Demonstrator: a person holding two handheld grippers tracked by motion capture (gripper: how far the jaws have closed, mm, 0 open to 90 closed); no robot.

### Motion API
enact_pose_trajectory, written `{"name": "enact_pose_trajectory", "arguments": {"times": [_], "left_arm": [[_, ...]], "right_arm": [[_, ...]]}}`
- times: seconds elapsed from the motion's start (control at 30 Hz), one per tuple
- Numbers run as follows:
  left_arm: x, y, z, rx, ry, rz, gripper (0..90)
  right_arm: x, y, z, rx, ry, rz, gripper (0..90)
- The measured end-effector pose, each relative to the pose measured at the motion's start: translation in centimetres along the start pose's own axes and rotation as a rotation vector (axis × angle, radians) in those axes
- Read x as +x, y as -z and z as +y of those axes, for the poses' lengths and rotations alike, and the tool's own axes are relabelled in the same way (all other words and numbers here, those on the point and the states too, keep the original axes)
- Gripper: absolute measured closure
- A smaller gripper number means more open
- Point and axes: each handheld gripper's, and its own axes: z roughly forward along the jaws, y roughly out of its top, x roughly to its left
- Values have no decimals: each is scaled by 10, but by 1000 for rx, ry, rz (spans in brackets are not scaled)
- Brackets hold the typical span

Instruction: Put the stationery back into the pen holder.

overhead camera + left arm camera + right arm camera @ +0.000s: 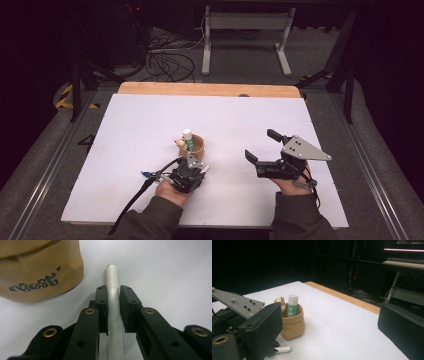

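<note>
A slim white pen [111, 277] lies flat on the white table top, just beside a tan paper pouch [37, 270] with dark lettering. My left gripper [113, 291] is shut on the pen, one pad pressed against each side of its barrel. In the high view the left gripper [196, 168] sits right in front of the pouch [196, 146], which holds an upright glue stick [187, 134] and a small wooden figure [179, 143]. My right gripper [261, 144] hovers to the pouch's right, jaws wide open with nothing between them. From the right gripper view the pouch [293, 327] stands upright.
The white board [150, 115] covers the table, with a wooden edge [210, 89] at the far side. Cables [170, 62] and a metal stand [245, 30] sit on the floor beyond. A cable [132, 202] trails from the left gripper toward the near edge.
</note>
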Motion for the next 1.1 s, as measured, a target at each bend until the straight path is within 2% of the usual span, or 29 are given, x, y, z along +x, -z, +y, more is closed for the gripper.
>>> {"name": "enact_pose_trajectory", "arguments": {"times": [0.2,0.4,0.5,0.53,0.6,0.67,0.83,1.0,1.1], "left_arm": [[-2,0,0,-2,12,-14,777],[-9,0,0,-4,-15,-30,779],[-8,0,0,-16,-9,-81,780],[-8,0,0,-32,-6,-102,780],[-8,3,0,-78,-4,-117,780],[-7,8,2,-146,-3,-141,781],[-1,23,9,-303,38,-183,780],[1,36,15,-447,19,-168,780],[0,42,17,-507,17,-171,781]], "right_arm": [[0,0,0,1,5,3,67],[1,-1,0,3,1,5,67],[2,-3,-1,9,5,8,67],[2,-3,-1,9,6,8,68],[3,-4,-1,7,10,10,68],[3,-4,-1,7,7,9,68],[3,-3,-1,-1,5,5,72],[4,-5,-1,-1,-18,18,95],[5,-7,-2,-2,-29,34,116]]}}
